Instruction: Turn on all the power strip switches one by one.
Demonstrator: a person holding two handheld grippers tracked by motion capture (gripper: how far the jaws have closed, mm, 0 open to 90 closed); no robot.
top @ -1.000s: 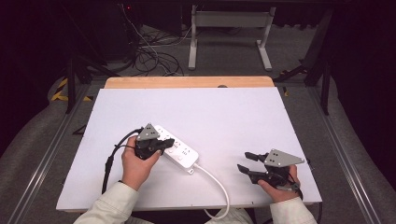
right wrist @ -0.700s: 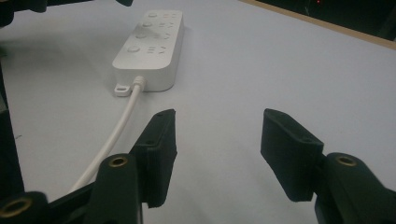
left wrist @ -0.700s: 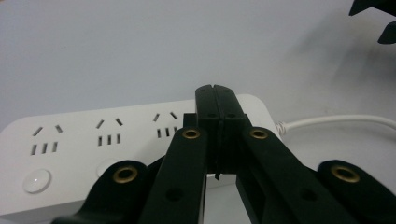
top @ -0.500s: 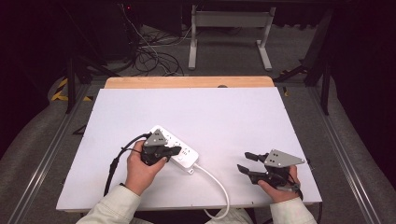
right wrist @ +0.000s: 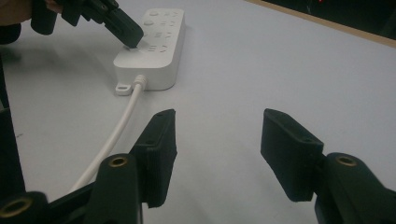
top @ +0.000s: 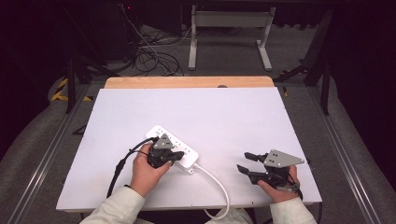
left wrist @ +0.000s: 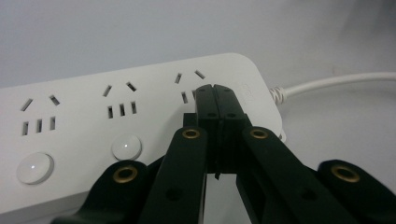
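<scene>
High view: white table top [top: 243, 121] w/ wooden strip along the far edge, dark floor and cables beyond. Person's forearms come in from the bottom.

White power strip [top: 184, 149] lies flat, front-left of centre, running diagonally; its white cord [top: 215, 183] leaves the near-right end and curves off the front edge of the table. Strip has several socket groups, each w/ a round button beside it.

Left gripper [top: 173, 156] sits over the cord end of the strip. Left gripper view: jaws pressed together, nothing between them, tips down on the strip [left wrist: 140, 116] by the last socket group nearest the cord [left wrist: 336, 81]. Right gripper view puts those closed tips [right wrist: 133, 39] on the strip's top face [right wrist: 154, 56]; prob. touching, contact itself not resolvable from that angle. Two round buttons [left wrist: 127, 147] lie left of the jaws, apart from the tips.

Right gripper [top: 246, 162] is held near the front-right of the table, well apart from the strip. Its jaws stand wide apart, empty [right wrist: 217, 140], pointing toward the strip, bare table between them.
</scene>
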